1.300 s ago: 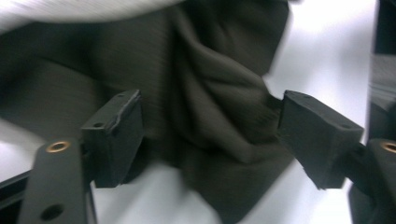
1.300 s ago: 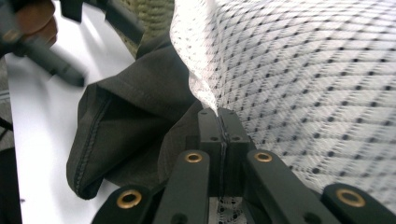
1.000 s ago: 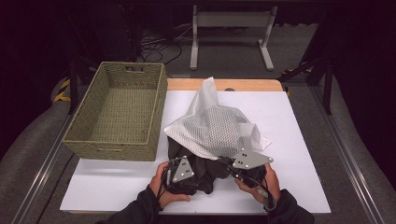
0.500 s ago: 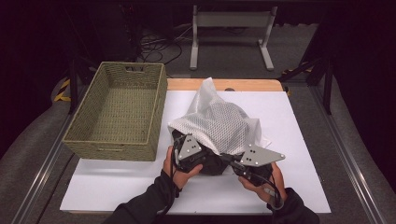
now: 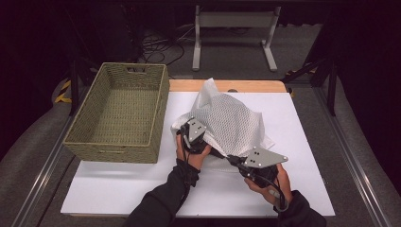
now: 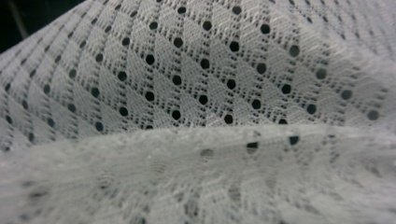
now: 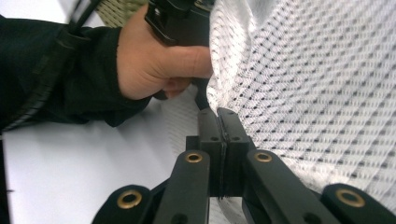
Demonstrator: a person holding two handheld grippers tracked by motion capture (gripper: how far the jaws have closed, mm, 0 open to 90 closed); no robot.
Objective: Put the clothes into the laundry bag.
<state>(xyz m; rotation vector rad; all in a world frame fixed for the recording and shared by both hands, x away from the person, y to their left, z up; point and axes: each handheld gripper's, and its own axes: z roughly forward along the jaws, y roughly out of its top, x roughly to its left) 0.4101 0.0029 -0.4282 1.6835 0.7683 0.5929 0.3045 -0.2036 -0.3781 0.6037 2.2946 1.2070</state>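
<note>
While I grip it, the cloth (image 5: 231,125): white mesh, bunched in a mound at the middle of the table (image 5: 118,189), one corner peaking toward the far edge.
Right gripper (image 7: 219,116): jaws pressed together with the near edge of the mesh nipped at the tips; it sits at the near right of the mound (image 5: 235,160).
Left gripper (image 5: 194,135): at the left edge of the mound. My jaws have just been closing, but mesh (image 6: 196,84) drapes right over them, so I cannot tell whether they pinch it.
Left hand (image 7: 154,60): thumb against the fabric, just beside the right jaws' tips.
Basket (image 5: 163,109): woven, empty, on the left of the table, just beside the cloth.
Step, as I judge it: getting two holds on the mesh so it can be spread or lifted.
Doing it well: confirm a real bite on the left before pulling, keep the right clamp firm, and draw the hands apart evenly so the thin mesh neither slips nor snags.
Changed since a second ago: my left gripper has gone from the near edge, beside the right one, farther away to the left edge; the right has hardly shifted.
</note>
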